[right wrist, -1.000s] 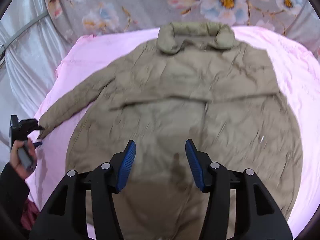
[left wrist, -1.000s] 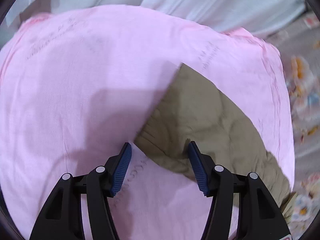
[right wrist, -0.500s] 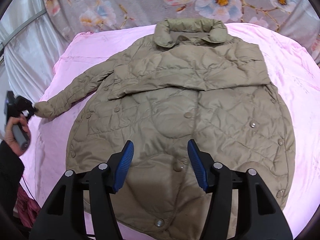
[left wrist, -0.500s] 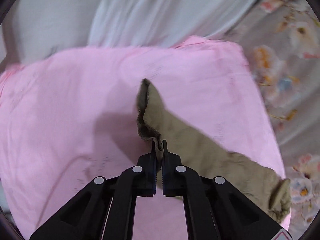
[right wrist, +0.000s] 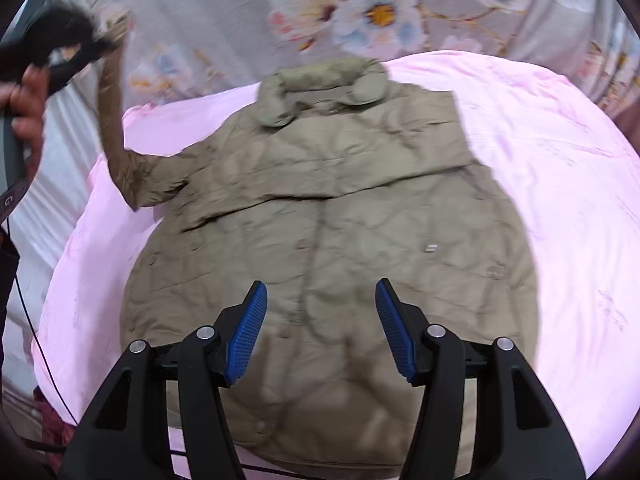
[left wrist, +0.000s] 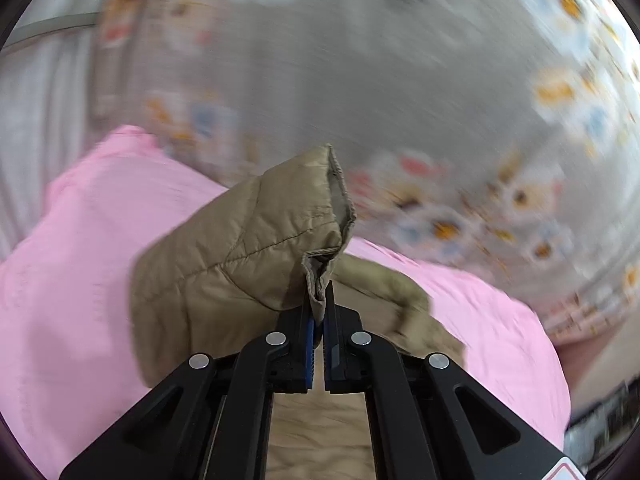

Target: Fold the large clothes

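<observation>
A: What could go wrong from here?

B: The sleeve cuff [left wrist: 320, 264] is pinched only at its edge by the left gripper [left wrist: 319, 312], whose jaws are pressed together on it. It is judged that the slick quilted cloth could be pulled out of that thin bite if the sleeve [right wrist: 114, 120], seen lifted clear of the pink sheet [right wrist: 540, 152], is swung across too fast. The coat [right wrist: 340, 220] lies flat on the sheet, collar at the far end, and could be dragged askew.

A: And the right gripper [right wrist: 320, 328]?

B: It is held spread above the hem, nothing between its pads; its jaws have just been opening.

A: What is counted?

B: One coat, one raised sleeve, one sheet, two grippers, one hand [right wrist: 24, 100] in view.
</observation>
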`<state>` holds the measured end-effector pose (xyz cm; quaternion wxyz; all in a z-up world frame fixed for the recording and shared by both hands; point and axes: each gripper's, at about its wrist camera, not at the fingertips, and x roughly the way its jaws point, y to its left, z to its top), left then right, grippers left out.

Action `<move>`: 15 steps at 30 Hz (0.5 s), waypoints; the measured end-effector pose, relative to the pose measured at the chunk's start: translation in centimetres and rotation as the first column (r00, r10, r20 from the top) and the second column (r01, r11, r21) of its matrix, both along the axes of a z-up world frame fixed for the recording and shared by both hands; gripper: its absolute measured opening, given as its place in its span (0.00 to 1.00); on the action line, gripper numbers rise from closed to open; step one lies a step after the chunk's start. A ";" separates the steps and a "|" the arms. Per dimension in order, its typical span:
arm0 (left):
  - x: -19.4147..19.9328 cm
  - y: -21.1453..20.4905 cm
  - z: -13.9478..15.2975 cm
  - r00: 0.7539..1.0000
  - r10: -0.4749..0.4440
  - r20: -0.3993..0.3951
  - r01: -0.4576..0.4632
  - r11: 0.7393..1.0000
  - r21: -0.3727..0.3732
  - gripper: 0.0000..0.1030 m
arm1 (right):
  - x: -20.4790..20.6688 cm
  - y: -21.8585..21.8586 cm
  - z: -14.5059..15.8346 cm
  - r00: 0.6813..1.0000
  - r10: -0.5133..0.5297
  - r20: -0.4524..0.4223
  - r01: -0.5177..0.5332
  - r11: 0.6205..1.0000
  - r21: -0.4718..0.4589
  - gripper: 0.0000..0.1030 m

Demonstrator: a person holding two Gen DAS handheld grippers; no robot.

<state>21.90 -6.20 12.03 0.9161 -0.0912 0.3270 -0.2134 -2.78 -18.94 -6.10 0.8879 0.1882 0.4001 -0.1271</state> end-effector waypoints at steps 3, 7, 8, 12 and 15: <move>-1.6 -7.4 -2.7 0.989 -0.119 -0.082 0.123 0.992 0.038 0.05 | -1.5 -2.0 -0.2 0.998 -0.062 -0.001 0.062 0.998 0.010 0.55; -3.7 -12.9 -9.3 0.946 -0.187 -0.265 0.195 0.981 0.005 0.34 | -2.6 -4.2 -0.7 0.993 -0.121 -0.008 0.121 0.992 0.021 0.57; -4.0 -13.1 -10.4 0.941 -0.184 -0.285 0.191 0.982 -0.001 0.37 | -2.8 -4.7 -0.8 0.991 -0.133 -0.009 0.133 0.991 0.022 0.57; -5.3 -12.5 -13.6 0.916 -0.198 -0.349 0.207 0.978 -0.011 0.37 | -2.9 -6.6 -0.9 0.986 -0.166 0.003 0.166 0.986 0.024 0.61; -5.9 -8.5 -13.2 0.917 -0.206 -0.341 0.205 0.978 -0.041 0.38 | -2.1 -7.7 -1.0 0.984 -0.177 0.019 0.176 0.984 0.037 0.62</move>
